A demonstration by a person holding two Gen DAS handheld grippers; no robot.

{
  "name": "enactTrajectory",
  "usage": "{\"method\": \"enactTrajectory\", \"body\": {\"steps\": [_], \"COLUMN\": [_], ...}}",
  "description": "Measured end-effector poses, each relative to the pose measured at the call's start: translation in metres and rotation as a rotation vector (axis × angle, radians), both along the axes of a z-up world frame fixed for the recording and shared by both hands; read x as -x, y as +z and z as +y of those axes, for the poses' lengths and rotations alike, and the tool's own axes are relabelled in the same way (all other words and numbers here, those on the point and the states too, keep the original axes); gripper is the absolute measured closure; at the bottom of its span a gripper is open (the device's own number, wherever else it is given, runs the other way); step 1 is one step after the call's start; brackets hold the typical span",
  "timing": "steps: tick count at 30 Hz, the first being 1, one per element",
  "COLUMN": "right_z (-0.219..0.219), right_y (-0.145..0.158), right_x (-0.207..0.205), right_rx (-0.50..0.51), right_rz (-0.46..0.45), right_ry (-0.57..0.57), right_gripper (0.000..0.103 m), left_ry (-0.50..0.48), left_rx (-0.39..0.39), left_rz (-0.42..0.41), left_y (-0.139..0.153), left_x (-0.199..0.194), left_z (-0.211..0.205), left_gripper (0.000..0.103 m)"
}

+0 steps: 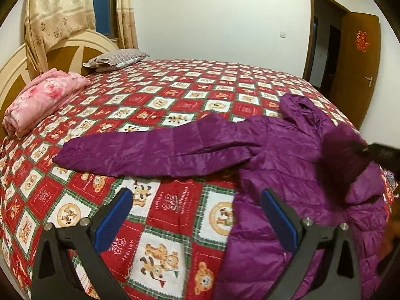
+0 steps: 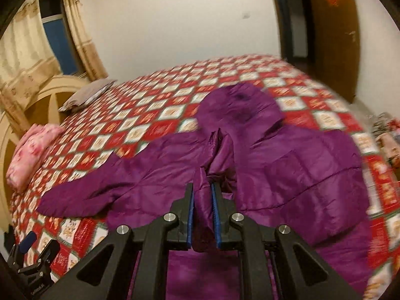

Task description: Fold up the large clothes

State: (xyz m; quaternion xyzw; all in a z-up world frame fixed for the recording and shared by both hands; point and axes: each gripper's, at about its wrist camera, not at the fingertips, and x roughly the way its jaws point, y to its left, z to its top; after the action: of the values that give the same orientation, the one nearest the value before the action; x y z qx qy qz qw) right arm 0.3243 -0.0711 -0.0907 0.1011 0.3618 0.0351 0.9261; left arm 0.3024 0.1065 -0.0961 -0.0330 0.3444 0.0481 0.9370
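A purple hooded puffer jacket (image 1: 287, 150) (image 2: 300, 170) lies spread on the bed, hood (image 1: 302, 110) pointing toward the far side. One sleeve (image 1: 150, 152) stretches flat to the left. My right gripper (image 2: 202, 192) is shut on the other sleeve's bunched fabric (image 2: 220, 150), lifted over the jacket's body. In the left wrist view it shows as a blurred dark shape (image 1: 362, 148) at the right edge. My left gripper (image 1: 197, 215) stands open above the quilt beside the jacket's lower left edge, holding nothing. It also shows in the right wrist view's lower left corner (image 2: 35, 247).
The bed has a red checked quilt with bear prints (image 1: 175, 95). A folded pink blanket (image 1: 42, 100) and a grey pillow (image 1: 117, 58) lie by the headboard (image 1: 15, 70). An open wooden door (image 1: 355, 62) stands beyond the far right corner. Curtains hang behind the headboard.
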Motion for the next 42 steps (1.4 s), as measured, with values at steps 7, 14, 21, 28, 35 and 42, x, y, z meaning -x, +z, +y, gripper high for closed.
{"method": "enactTrajectory", "body": {"steps": [7,14,21,28,35,42], "right_z": [0.043,0.058,0.055,-0.031,-0.137,-0.165], "right_y": [-0.048,-0.066,-0.033,0.005,-0.017,-0.08], "right_x": [-0.025,-0.042,-0.019,0.056,0.095,0.094], "right_rx": [-0.117,-0.226,-0.004,0.191,0.234,0.156], "right_rz": [0.051,0.17,0.093,-0.079,0.036,0.172], "right_ry": [0.094,0.217,0.17,-0.062,-0.328,-0.322], "right_gripper": [0.09,0.06,0.036,0.037,0.048,0.048], "left_ry": [0.018,0.013,-0.034,-0.084,-0.044,0.036], "left_rx": [-0.011,-0.021,-0.036,-0.087,-0.129,-0.187], "left_rz": [0.024,0.042,0.024,-0.013,0.003,0.157], "left_y": [-0.011,-0.016,-0.005,0.015,-0.002,-0.062], "left_x": [-0.011,-0.023,-0.033,-0.055,-0.102,-0.131], "left_z": [0.01,0.004,-0.026,-0.075,-0.123,-0.14], "left_gripper": [0.0,0.0,0.0,0.0,0.0,0.0]}}
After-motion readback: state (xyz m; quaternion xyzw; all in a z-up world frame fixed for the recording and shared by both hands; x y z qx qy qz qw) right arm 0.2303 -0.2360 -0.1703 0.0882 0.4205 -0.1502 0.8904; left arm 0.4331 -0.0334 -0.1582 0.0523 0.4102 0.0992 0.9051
